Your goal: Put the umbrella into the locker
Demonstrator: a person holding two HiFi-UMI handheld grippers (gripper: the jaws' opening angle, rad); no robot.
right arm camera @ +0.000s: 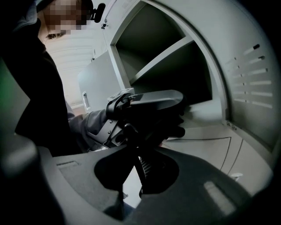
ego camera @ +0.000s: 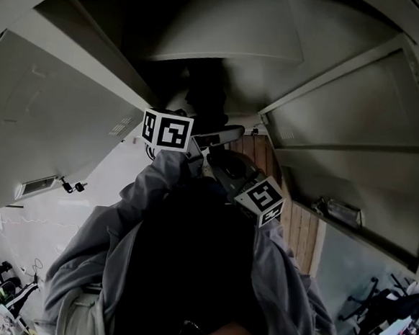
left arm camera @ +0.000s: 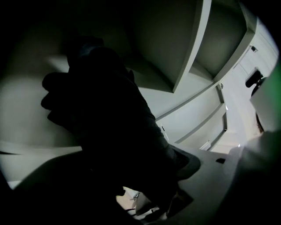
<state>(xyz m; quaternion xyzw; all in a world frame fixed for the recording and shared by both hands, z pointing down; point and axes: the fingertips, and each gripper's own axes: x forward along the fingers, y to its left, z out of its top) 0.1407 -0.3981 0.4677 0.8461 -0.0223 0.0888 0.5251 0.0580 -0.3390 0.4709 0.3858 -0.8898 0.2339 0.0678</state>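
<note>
The umbrella [left arm camera: 109, 123] is a black folded bundle lying in the open locker compartment [right arm camera: 175, 74]. In the head view it is only a dark shape [ego camera: 206, 99] in the locker mouth. My left gripper [left arm camera: 145, 193] is open, its jaws standing wide on either side of the umbrella. From the right gripper view, one left jaw lies across the top of the umbrella [right arm camera: 153, 127]. My right gripper [right arm camera: 136, 184] sits just behind, its jaws closed on a thin dark part of the umbrella. Both marker cubes [ego camera: 167, 131] show close together in front of the locker.
Grey locker doors stand open at the left [ego camera: 47, 114] and right [ego camera: 358, 110] of the compartment. A shelf edge [left arm camera: 193, 48] divides the compartments above. The person's grey sleeves [ego camera: 102, 249] fill the lower head view. Wood panelling [ego camera: 302, 228] and chairs [ego camera: 375, 306] lie at the lower right.
</note>
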